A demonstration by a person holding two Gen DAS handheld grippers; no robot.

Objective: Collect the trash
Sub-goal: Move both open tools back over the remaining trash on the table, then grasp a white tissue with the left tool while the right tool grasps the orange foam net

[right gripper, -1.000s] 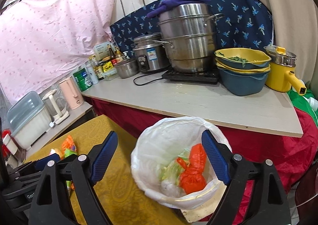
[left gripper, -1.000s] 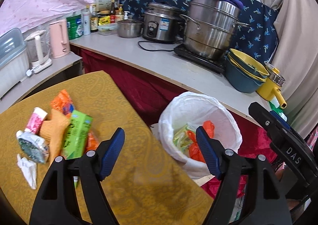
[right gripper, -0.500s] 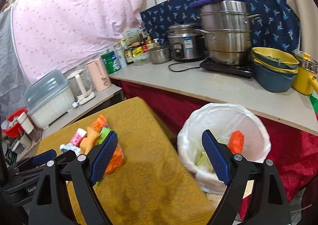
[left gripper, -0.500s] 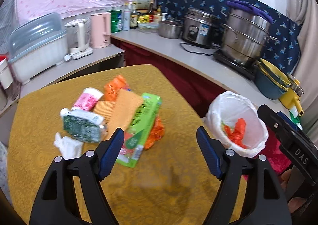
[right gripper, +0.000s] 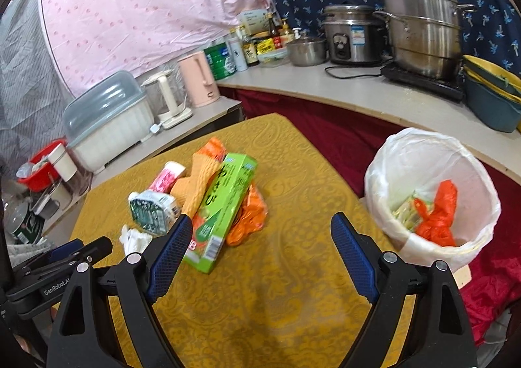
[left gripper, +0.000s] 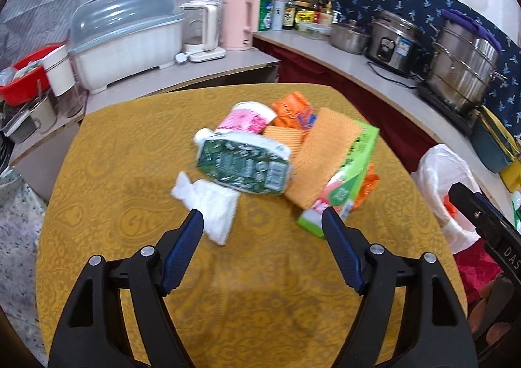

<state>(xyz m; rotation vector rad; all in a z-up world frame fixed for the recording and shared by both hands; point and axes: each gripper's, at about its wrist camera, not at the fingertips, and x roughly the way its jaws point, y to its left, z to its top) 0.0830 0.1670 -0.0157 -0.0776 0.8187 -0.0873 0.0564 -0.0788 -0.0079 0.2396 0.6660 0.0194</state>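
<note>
Several pieces of trash lie heaped near the middle of the table with the yellow patterned cloth (left gripper: 130, 172), none yet in my grip. My left tongs (left gripper: 262, 221) are spread wide and empty, aimed down at the heap; my right tongs (right gripper: 260, 231) are likewise spread wide and empty, hovering over bare cloth between the heap and the bin.

Items left to collect, as visible:
- crumpled white tissue (left gripper: 208, 205), nearest the left tongs
- green-and-white printed foil packet (left gripper: 244, 163), lying just behind the tissue
- pink floral paper cup (left gripper: 247, 119), on its side
- orange ribbed wrappers (left gripper: 322, 153)
- long green cardboard box (right gripper: 224, 202), resting on the wrappers
- crinkled orange plastic bag (right gripper: 250, 218), partly under the box

The round bin lined with a white plastic bag (right gripper: 390, 172) stands beside the table, to my right. It already holds an orange bag and some pale green packaging.

Status: partly done, by my judgement. Most of the work remains; the tissue looks like the easiest first pick for the left tongs.
</note>
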